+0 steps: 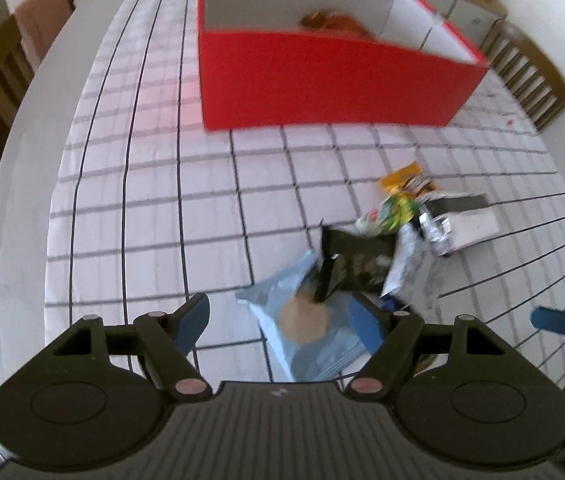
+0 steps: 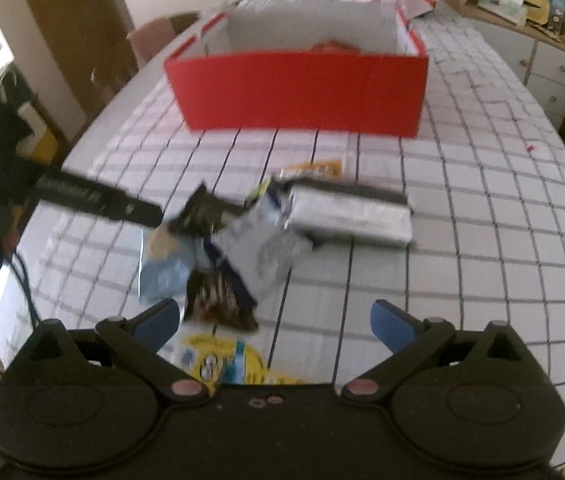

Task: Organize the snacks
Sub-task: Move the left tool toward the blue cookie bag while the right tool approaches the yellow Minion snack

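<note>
The left tool (image 1: 278,320) hangs steeply over the desk (image 1: 154,208), blue fingers (image 1: 192,320) spread wide and pinching nothing, with a pale blue packet (image 1: 302,332) lying between them on the checked cloth (image 1: 210,184). The right tool (image 2: 274,326) is likewise spread and empty above a yellow cartoon packet (image 2: 222,360) at its base, a dark brown packet (image 2: 218,300) just ahead between its fingers.

The step in hand looks like a first pick from the heap. Done well, it would mean each tool settling on one packet only: the left closing across the blue packet's free near end, clear of the black packet (image 1: 354,256) that overlaps its far corner; the right taking the yellow or brown one by an edge, since flat foil gives little to grip from above. With both tools close together over one small pile, they risk knocking each other, so one at a time seems wiser.

Beyond the tools the rest of the snacks lie jumbled: a white packet (image 2: 258,248), a silver pack (image 2: 350,216) and an orange packet (image 2: 318,168) behind. Well apart, further up the desk, stands the open red box (image 2: 302,92), with something orange inside, the likely destination.
</note>
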{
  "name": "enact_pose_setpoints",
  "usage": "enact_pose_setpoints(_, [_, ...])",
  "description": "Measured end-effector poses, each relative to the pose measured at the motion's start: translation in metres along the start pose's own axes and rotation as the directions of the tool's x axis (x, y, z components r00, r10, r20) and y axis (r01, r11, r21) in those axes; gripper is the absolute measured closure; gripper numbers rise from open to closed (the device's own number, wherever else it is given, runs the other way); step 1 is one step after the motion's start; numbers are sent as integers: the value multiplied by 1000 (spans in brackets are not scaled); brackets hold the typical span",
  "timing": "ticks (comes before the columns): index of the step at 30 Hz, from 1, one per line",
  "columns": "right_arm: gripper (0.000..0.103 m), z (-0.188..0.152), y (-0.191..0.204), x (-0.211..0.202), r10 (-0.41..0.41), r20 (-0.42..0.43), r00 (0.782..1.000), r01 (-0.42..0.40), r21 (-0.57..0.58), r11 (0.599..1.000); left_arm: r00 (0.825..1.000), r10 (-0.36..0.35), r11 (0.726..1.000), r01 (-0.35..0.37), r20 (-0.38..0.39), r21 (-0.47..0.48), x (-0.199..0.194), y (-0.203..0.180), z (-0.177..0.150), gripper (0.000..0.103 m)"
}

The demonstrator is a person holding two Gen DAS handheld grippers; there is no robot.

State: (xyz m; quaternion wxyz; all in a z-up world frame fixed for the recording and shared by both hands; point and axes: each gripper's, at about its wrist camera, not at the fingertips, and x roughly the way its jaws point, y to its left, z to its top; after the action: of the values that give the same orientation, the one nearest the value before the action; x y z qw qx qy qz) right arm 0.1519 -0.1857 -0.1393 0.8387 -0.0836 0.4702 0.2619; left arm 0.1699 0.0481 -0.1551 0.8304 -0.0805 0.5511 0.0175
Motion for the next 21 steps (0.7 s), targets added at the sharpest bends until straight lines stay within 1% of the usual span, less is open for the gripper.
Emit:
enact_pose_setpoints(8, [4,-24,21,15,-11,-71,997,1,-134,991,997,39,994,-46,-72,-103,27,1,-1,27])
enact_pose_setpoints(11, [5,-26,25,19,-20,-70,997,8,-170,985,996,51,992,-59,-76,-114,32,-2,1,27])
enact_pose_setpoints(14, [7,-24,27,19,-3,-71,998,-11,-192,981,995,55,989,-66,-85,-130,36,-4,4,27])
enact_pose_setpoints(18, [7,-26,33,17,49,-91,995,-70,-234,970,992,84,985,-97,-99,-141,38,-9,7,27])
enact_pose_setpoints(21, [10,-24,31,23,38,-107,994,-61,-227,972,986,119,981,-136,-120,-141,40,-13,8,27])
